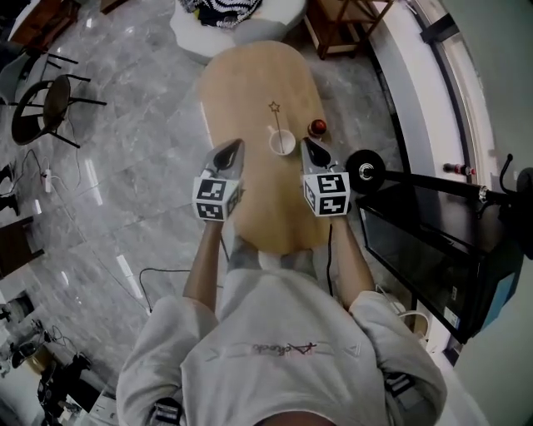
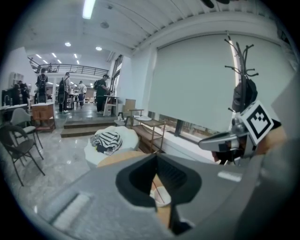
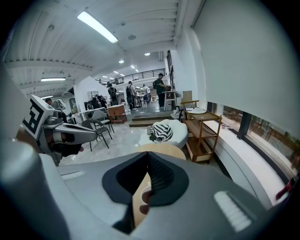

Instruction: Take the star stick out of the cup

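A white cup [image 1: 281, 142] stands on the oval wooden table [image 1: 250, 83], with the thin star stick [image 1: 273, 108] leaning out of it toward the far side. My left gripper [image 1: 236, 145] hovers just left of the cup and my right gripper [image 1: 306, 142] just right of it. Neither touches the cup. Both sets of jaws are shut with nothing held. In the left gripper view the cup [image 2: 161, 197] and stick show through the slit below my left gripper [image 2: 156, 157]. In the right gripper view, my right gripper [image 3: 148, 154] points along the table [image 3: 161, 151].
A small red object [image 1: 318, 127] sits on the table right of the cup. A white seat with striped cloth [image 1: 225, 17] and a wooden rack [image 1: 341, 25] lie beyond the table. Black equipment [image 1: 416, 225] stands at the right, a black chair [image 1: 50, 104] at the left.
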Demonstrator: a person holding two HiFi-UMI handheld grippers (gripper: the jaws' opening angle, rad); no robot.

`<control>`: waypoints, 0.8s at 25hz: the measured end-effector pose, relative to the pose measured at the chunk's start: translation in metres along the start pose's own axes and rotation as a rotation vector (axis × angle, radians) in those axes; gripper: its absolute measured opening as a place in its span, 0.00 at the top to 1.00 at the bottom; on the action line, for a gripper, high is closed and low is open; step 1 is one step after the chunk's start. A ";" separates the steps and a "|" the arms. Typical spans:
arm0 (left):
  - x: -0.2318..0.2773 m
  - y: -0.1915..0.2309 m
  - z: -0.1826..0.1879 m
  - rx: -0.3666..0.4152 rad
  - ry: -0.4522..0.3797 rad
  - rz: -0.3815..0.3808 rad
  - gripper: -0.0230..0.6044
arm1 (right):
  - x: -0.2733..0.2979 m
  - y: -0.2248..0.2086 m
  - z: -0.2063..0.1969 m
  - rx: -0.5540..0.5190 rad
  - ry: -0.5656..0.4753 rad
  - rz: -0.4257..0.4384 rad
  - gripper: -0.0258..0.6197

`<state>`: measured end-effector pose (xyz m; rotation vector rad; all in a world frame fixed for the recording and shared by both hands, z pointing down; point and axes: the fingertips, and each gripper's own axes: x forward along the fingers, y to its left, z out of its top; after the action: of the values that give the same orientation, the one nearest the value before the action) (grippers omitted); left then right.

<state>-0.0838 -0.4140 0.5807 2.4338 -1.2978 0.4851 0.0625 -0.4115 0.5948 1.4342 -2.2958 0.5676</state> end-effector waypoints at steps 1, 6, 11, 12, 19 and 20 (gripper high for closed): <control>0.003 0.002 -0.005 -0.007 0.003 -0.001 0.96 | 0.004 0.000 -0.004 0.001 0.007 0.002 0.96; 0.018 0.010 -0.029 -0.039 0.022 -0.005 0.96 | 0.024 -0.003 -0.023 0.011 0.034 0.001 0.96; 0.030 0.017 -0.054 -0.068 0.044 -0.007 0.96 | 0.044 -0.005 -0.046 0.025 0.062 0.003 0.96; 0.033 0.019 -0.059 -0.072 0.049 -0.008 0.96 | 0.048 -0.006 -0.051 0.028 0.068 0.004 0.96; 0.056 0.032 -0.092 -0.102 0.078 -0.009 0.96 | 0.074 -0.008 -0.091 0.045 0.129 0.010 0.96; 0.059 0.034 -0.096 -0.105 0.082 -0.009 0.96 | 0.078 -0.008 -0.096 0.048 0.136 0.010 0.96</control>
<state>-0.0949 -0.4317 0.6961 2.3081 -1.2458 0.4958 0.0474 -0.4238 0.7175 1.3620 -2.1978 0.7054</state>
